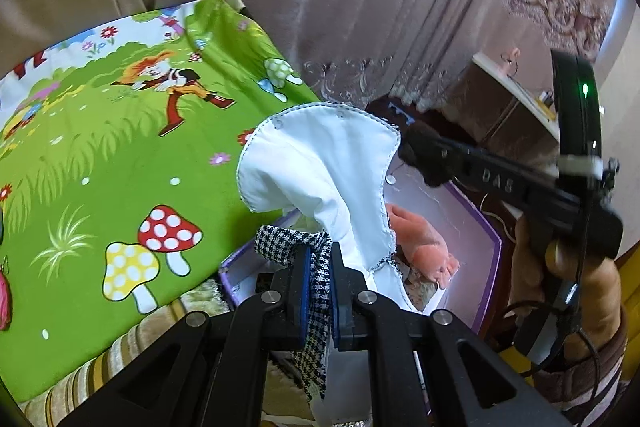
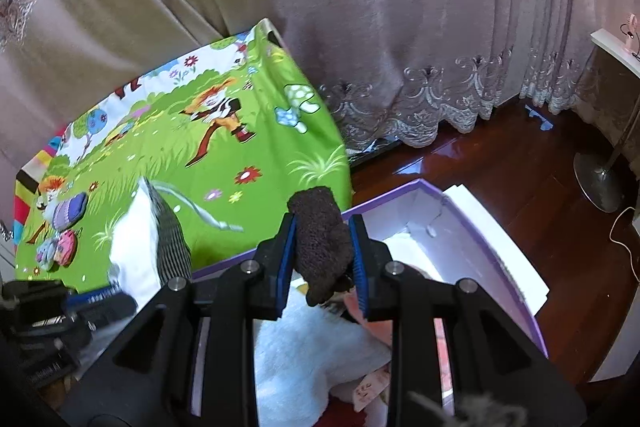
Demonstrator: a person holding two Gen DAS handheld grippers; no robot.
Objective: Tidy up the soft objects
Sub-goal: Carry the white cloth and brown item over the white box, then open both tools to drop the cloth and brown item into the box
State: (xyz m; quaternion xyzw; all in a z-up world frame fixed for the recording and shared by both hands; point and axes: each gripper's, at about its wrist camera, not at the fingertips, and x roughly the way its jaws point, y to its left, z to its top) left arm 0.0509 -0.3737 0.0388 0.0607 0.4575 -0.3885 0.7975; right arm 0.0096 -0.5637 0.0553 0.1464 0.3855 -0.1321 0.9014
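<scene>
My left gripper (image 1: 320,259) is shut on a black-and-white houndstooth strip (image 1: 316,291). A white cloth (image 1: 320,167) joined to the strip billows up above the jaws. Below it sits a purple-rimmed box (image 1: 490,259) with a white inside, holding an orange plush (image 1: 424,243). My right gripper (image 2: 322,231) is shut on a dark brown fuzzy piece (image 2: 320,247) over the same box (image 2: 404,189). A fluffy white item (image 2: 304,347) and something pink lie in the box. A hand (image 1: 580,287) holds the right gripper (image 1: 424,159) at the right of the left wrist view.
A green cartoon-print sheet (image 1: 120,155) covers the surface left of the box, with small soft toys (image 2: 66,227) at its far left. Curtains (image 2: 400,27) hang behind. Dark wooden floor (image 2: 500,163), a stand's round base (image 2: 600,183) and a cabinet (image 1: 516,99) lie to the right.
</scene>
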